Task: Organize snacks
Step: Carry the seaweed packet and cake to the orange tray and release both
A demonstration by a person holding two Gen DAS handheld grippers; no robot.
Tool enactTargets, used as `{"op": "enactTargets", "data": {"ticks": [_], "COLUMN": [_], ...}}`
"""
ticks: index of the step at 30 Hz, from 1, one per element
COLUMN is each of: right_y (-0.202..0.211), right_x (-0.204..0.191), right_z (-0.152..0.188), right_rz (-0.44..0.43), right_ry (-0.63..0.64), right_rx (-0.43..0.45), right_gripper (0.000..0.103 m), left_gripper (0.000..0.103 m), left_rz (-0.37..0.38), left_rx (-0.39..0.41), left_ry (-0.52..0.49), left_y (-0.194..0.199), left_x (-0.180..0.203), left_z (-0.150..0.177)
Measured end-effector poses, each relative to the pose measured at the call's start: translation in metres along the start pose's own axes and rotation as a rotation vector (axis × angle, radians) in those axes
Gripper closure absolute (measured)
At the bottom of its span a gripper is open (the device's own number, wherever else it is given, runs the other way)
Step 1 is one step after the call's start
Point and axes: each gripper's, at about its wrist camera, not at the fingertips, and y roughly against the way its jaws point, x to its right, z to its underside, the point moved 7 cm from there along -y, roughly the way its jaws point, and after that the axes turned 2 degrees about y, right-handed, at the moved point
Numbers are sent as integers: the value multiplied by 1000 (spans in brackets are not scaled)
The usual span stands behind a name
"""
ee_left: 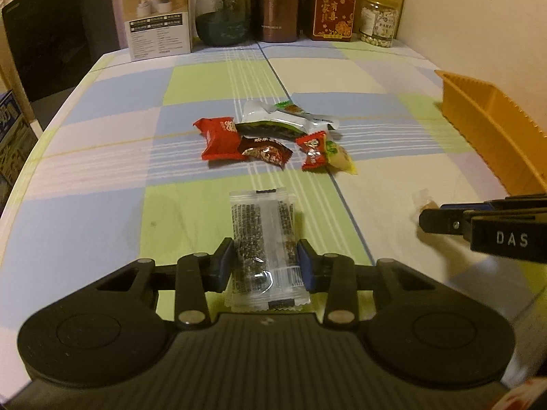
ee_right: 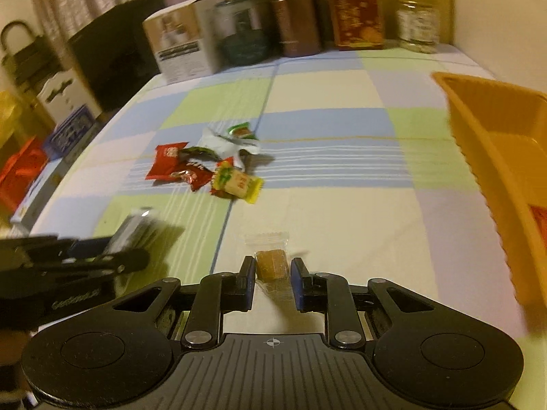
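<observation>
- Near the tabletop's [ee_left: 102,136] front edge, left claw [ee_left: 265,259] clamps a clear seed-bar packet [ee_left: 263,239].
- Right claw [ee_right: 272,278] clamps a wrapped amber candy [ee_right: 271,261].
- Orange bin [ee_right: 495,143] sits at the right edge.

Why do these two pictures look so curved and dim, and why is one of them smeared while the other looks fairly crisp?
Both views: a fisheye lens bends the table edge; warm, dim indoor light. Left wrist view: mostly sharp, with glare on the clear sesame bar wrapper between the left hand-held gripper pads. Right wrist view: motion blur smears the back-row containers and orange basket; the wrapped brown candy casts a soft shadow.
</observation>
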Motion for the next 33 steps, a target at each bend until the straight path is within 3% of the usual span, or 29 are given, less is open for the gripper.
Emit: {"op": "enactTargets", "data": {"ticks": [10,21,33], "right_y": [70,143,194], "right_x": [5,39,92], "right_z": [10,6,1], "right_rz": [77,197,292], "right_ry": [-56,-107,-169], "right_rx": [48,126,191], "right_gripper": [81,81,81], "left_gripper": [68,68,68], "left_rz": [50,144,246], "left_rx": [20,73,98], "left_ry": [56,-5,-88], "left_y": [57,98,107], "left_x": [23,85,159], "left_z": [1,-18,-42]}}
